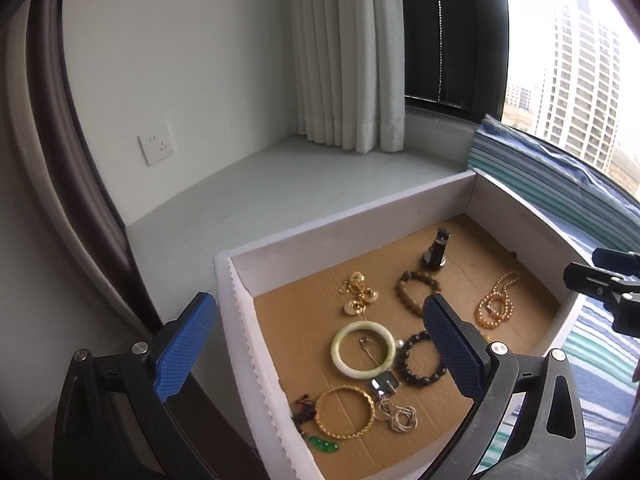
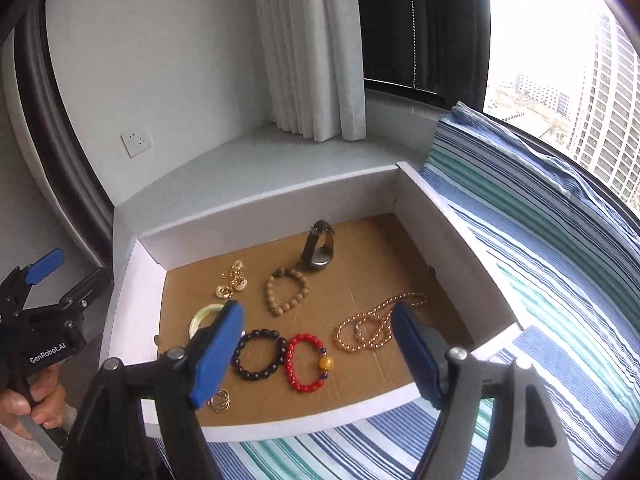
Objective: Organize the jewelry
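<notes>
Left gripper (image 1: 316,344): wide open, holding nothing, above the box.
Right gripper (image 2: 320,344): wide open, holding nothing.
Red bead bracelet (image 2: 307,363): lies flat in the white box (image 2: 256,208), beside the black bead bracelet (image 2: 260,355).

light: daylight from window (image 1: 576,60), overexposed | shadows: soft | edges: fisheye bend, dark vignette | focus: sharp

- Bedroom in a high-rise flat, by a bay window.
- White pleated curtain (image 1: 344,56) over pale sill ledge (image 1: 280,184).
- Blue-green striped bedding (image 2: 540,240); white wall socket (image 1: 155,143); tower block (image 1: 580,76) outside.
</notes>
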Tool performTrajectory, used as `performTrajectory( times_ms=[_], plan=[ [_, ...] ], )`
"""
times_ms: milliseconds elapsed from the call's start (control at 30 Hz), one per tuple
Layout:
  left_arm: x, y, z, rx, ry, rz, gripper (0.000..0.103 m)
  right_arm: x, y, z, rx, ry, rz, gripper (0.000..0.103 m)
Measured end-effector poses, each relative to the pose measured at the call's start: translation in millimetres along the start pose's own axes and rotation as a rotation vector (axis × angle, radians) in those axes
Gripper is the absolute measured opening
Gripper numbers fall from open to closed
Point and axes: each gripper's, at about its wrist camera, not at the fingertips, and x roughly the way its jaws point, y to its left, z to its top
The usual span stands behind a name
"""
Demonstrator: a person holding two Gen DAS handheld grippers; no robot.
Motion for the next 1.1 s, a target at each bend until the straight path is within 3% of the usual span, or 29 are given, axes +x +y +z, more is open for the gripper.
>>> performTrajectory(
  times_ms=[200,400,1100],
  plan=[
    [-15,-12,-18,0.009,0.097,0.003,0.103,-10,22,-20,-0.025,0.02,0.018,0.078],
    [-22,-18,-22,-0.016,0.134,-0.007,0.102,-18,33,-24,-0.06,0.037,-0.01,0.078],
    [-20,-16,-16,-0.038,0.137,0.019,0.102,-20,32,-24,-0.064,0.054,-0.042,0.078]
  ],
)
